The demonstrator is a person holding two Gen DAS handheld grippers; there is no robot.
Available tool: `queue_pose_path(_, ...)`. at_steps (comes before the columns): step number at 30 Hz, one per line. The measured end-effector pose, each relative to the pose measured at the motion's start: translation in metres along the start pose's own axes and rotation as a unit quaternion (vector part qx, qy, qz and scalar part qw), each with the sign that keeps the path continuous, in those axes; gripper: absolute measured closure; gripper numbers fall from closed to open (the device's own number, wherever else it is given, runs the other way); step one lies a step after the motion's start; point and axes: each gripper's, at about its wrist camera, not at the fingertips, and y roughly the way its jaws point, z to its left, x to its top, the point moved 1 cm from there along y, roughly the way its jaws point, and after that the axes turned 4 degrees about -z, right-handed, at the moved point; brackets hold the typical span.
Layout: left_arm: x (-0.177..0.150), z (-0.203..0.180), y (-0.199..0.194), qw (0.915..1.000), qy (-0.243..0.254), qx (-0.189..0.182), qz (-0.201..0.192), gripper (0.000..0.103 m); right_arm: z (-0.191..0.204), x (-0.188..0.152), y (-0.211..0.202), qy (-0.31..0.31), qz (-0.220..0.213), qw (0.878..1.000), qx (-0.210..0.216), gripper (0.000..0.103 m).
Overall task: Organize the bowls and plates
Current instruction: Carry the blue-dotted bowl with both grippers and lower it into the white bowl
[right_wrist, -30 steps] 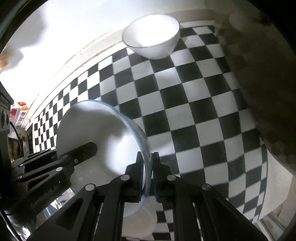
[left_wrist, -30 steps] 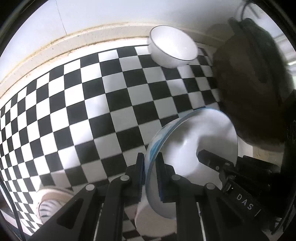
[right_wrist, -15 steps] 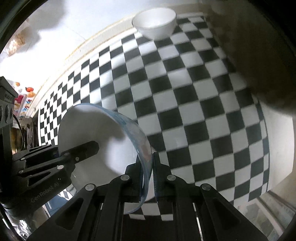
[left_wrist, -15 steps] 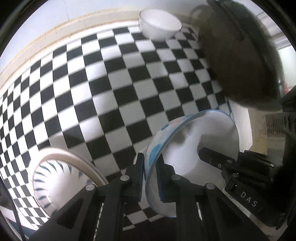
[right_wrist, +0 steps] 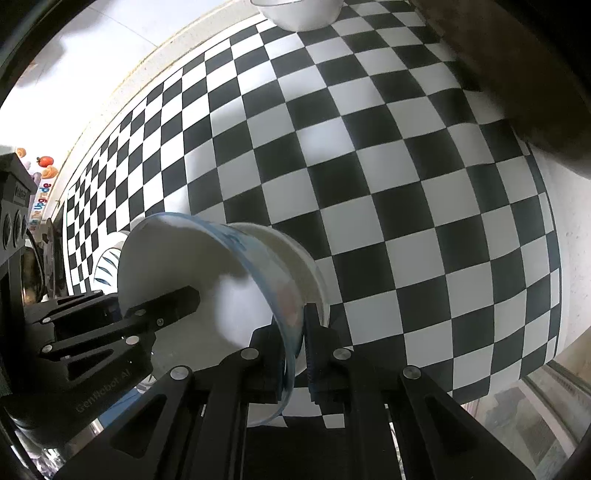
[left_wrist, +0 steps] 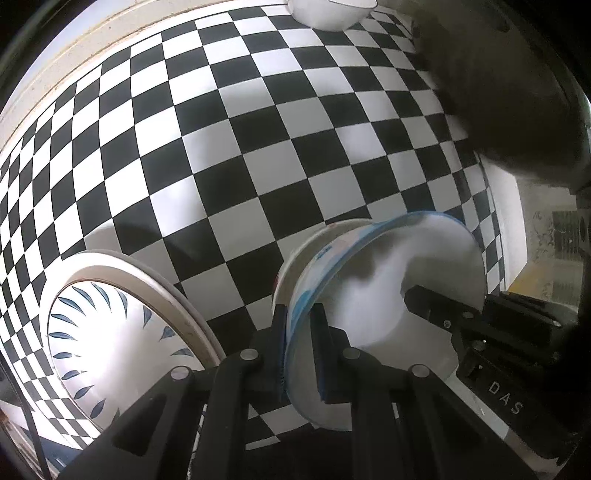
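A white bowl with a blue rim (left_wrist: 388, 288) is held tilted between both grippers above the checkered table. My left gripper (left_wrist: 300, 325) is shut on its left rim. My right gripper (right_wrist: 295, 332) is shut on its right rim; the bowl also shows in the right wrist view (right_wrist: 207, 280). A white plate with blue leaf marks (left_wrist: 122, 332) lies at the lower left, and its edge shows in the right wrist view (right_wrist: 105, 266). A plain white bowl (left_wrist: 328, 14) stands at the far edge of the table and shows in the right wrist view (right_wrist: 299, 13).
A large dark round object (left_wrist: 509, 96) stands at the right side of the black-and-white checkered tablecloth (left_wrist: 258, 147). The cloth's front edge (right_wrist: 498, 376) is close on the right. A white wall runs along the back.
Both grippers have pulled back toward the table's front edge with the bowl. The far white bowl has receded to the top edge of both views, and the leaf-marked plate has come into view.
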Motion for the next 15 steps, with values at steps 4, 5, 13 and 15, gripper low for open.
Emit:
queue_pose_path(4, -0.0016, 0.0000, 0.0031, 1.0000, -0.002, -0.002, 0.006, 0.093, -0.0040, -0.0014, 0.0018, 0.006, 0.003, 1.000, 0.000, 0.093)
queue_pose_path(5, -0.0017, -0.0008, 0.0033, 1.0000, 0.000, 0.000, 0.006, 0.093, -0.0059, -0.0017, 0.0014, 0.009, 0.004, 1.000, 0.003, 0.093)
queue_pose_path(13, -0.0024, -0.0010, 0.0063, 0.9999, -0.003, -0.004, 0.014, 0.093, -0.0050, 0.0011, -0.0023, 0.002, 0.012, 1.000, 0.002, 0.093)
queue_pose_path(15, -0.0032, -0.0008, 0.0058, 0.9999, -0.004, -0.004, 0.015, 0.093, -0.0040, 0.0004, -0.0029, 0.002, 0.015, 1.000, 0.000, 0.093)
